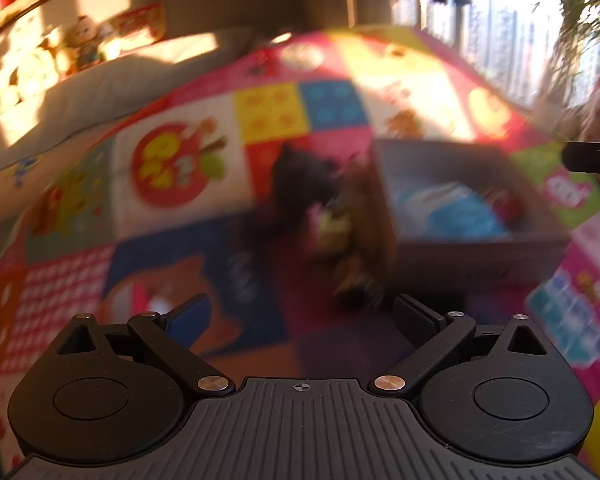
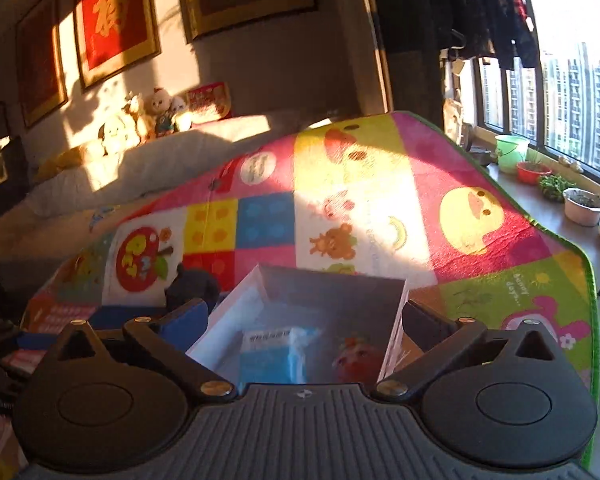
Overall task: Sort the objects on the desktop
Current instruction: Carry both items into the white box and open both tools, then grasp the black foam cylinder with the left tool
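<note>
A grey open box point(image 1: 480, 248) point(image 2: 340, 292) sits on a colourful patchwork cloth. Inside it lie a blue-and-white pack point(image 1: 452, 210) point(image 2: 276, 354) and a red toy point(image 2: 358, 362) point(image 1: 508, 202). A blurred heap of dark and brown objects point(image 1: 332, 216) lies against the box's left side; one dark object point(image 2: 192, 284) shows left of the box in the right wrist view. My left gripper point(image 1: 304, 316) is open and empty, short of the heap. My right gripper point(image 2: 304, 320) is open and empty, above the box's near edge.
The cloth point(image 2: 380, 208) covers the table. Its right edge point(image 2: 592, 300) drops to the floor. Plant pots point(image 2: 584, 206) and a green bucket point(image 2: 512, 152) stand on the window sill at right. Plush toys point(image 2: 156, 114) sit on a grey sofa behind.
</note>
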A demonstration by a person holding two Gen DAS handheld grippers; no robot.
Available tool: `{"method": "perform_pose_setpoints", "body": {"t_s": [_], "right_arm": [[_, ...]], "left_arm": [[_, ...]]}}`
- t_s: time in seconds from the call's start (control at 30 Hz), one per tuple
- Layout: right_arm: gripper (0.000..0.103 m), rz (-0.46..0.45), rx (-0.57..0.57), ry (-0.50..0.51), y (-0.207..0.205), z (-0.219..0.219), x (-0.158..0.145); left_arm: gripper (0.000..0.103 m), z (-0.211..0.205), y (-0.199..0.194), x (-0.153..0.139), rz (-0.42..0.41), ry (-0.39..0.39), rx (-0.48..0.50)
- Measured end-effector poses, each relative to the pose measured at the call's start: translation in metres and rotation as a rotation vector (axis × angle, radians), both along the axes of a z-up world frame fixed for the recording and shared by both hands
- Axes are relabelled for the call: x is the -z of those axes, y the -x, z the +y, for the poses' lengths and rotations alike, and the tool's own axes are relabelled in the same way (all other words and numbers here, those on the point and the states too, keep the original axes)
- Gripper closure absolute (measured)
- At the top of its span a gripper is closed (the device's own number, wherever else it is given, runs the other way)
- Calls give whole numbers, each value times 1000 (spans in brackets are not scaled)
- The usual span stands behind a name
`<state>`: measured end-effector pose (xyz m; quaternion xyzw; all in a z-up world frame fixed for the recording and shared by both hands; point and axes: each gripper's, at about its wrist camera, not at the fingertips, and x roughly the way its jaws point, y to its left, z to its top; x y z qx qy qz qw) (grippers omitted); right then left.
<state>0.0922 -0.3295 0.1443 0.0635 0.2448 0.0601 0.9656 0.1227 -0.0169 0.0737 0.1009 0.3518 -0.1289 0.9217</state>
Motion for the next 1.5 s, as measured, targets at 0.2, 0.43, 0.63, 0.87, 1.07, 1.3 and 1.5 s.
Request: {"method": "perform_pose_setpoints", "body": {"t_s": [0.2, 0.43, 0.63, 0.87, 1.07, 1.3, 1.5], "right_arm": [[0, 76, -197, 94, 25, 74, 43], [0, 154, -326, 286, 33, 153, 97], [0, 242, -338, 261, 32, 169, 109], [0, 370, -274, 189, 19, 166, 112], [0, 348, -268, 221, 24, 168, 116], [0, 290, -306, 223, 30, 165, 117], [0, 265, -249, 274, 33, 148, 110]], "left_arm": [[2, 30, 22, 20, 18, -106, -101], [2, 51, 35, 26, 57, -57, -117], [2, 59, 42, 25, 58, -24, -100], [2, 65, 45, 22, 36, -6, -90], [2, 63, 52, 17, -15, 35, 3], [3, 49, 58, 9, -37, 100, 122], [3, 19, 54, 12, -33, 50, 157]]}}
